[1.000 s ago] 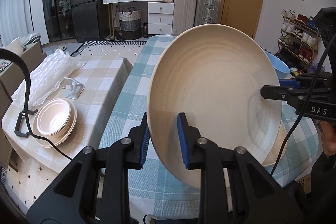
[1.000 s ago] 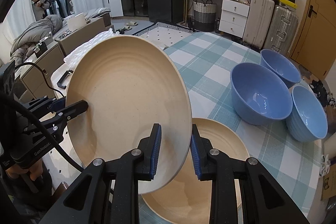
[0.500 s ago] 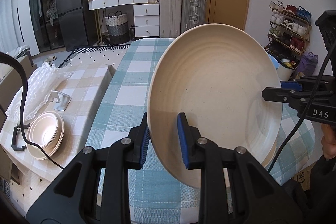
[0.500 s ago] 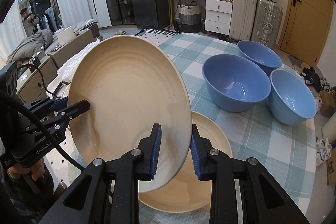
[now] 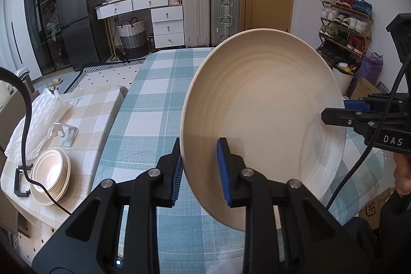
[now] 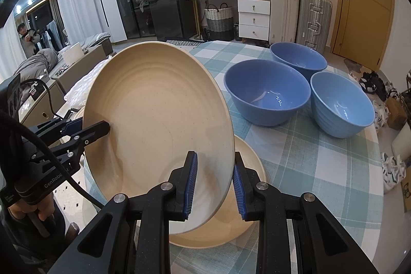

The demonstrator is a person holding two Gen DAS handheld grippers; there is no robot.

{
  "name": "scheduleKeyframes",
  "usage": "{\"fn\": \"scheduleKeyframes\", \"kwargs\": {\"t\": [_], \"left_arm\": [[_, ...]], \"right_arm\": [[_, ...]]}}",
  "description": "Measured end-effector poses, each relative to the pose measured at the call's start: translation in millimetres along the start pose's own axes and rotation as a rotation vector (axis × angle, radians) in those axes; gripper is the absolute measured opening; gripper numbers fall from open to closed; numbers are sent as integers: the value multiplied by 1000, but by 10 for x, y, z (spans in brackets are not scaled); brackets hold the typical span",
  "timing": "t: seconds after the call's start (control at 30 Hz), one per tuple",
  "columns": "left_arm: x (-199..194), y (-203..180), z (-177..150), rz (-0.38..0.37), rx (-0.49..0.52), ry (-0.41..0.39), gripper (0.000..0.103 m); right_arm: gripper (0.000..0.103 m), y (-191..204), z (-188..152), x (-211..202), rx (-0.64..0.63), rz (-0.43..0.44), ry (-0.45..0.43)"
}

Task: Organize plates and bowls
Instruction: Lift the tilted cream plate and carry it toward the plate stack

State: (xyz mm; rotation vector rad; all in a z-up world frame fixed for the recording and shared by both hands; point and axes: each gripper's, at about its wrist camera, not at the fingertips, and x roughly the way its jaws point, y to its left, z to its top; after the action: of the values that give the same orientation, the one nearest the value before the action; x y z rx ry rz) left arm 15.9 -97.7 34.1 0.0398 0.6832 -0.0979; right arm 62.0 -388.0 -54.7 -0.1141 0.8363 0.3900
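A large cream plate (image 5: 262,114) hangs tilted on edge above the teal checked table (image 5: 154,120), held from two sides. My left gripper (image 5: 199,171) is shut on its near rim, blue pads on both faces. On the opposite rim my right gripper (image 6: 213,181) is shut too; the left wrist view shows it at the plate's right edge (image 5: 344,109). In the right wrist view the same plate (image 6: 159,125) fills the middle, with the left gripper (image 6: 84,127) clamped at its left edge. A second cream plate (image 6: 231,230) lies flat on the table below it.
Three blue bowls (image 6: 267,96) (image 6: 298,63) (image 6: 341,104) stand close together on the table's far right. A lower side table (image 5: 90,114) to the left bears a stack of small white bowls (image 5: 51,171), a metal stand (image 5: 65,135) and bubble wrap (image 5: 38,120). Cables trail from both grippers.
Both grippers have carried the plate across the table together and rolled a little. The blue bowls now sit nearer the middle of the right view. Neither grip has changed.
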Motion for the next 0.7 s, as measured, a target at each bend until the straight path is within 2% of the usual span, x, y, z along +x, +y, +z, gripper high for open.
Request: {"fn": "scheduleKeyframes", "kwargs": {"t": [0.7], "left_arm": [[394, -52, 23, -37, 28, 47, 22]], "right_arm": [[27, -183, -112, 20, 58, -25, 16]]}}
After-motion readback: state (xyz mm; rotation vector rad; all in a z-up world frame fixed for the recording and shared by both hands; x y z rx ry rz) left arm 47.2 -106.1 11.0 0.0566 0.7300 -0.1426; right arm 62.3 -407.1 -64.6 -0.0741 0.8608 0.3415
